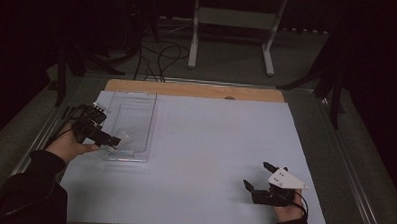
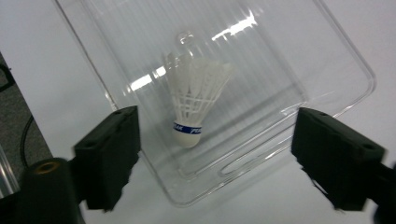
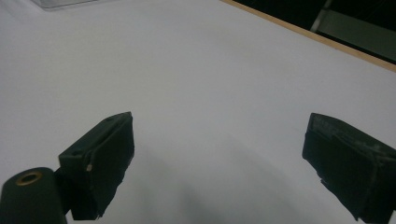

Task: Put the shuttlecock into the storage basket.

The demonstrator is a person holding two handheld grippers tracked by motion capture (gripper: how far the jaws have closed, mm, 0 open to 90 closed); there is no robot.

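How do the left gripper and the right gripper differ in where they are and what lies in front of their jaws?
The left gripper hangs over the near end of the clear tray, while the right gripper is at the table's near right, far from the tray. A white shuttlecock lies in the tray ahead of the left gripper's jaws; the right gripper faces only the bare white table sheet. Both stand open, holding nothing.

Glossy clear plastic tray (image 2: 327, 51), white plastic shuttlecock (image 2: 194, 105), matt tabletop (image 1: 210, 157)

A white metal frame (image 1: 234, 23) stands beyond the table (image 1: 197, 90), with cables (image 1: 158, 60) on the floor.
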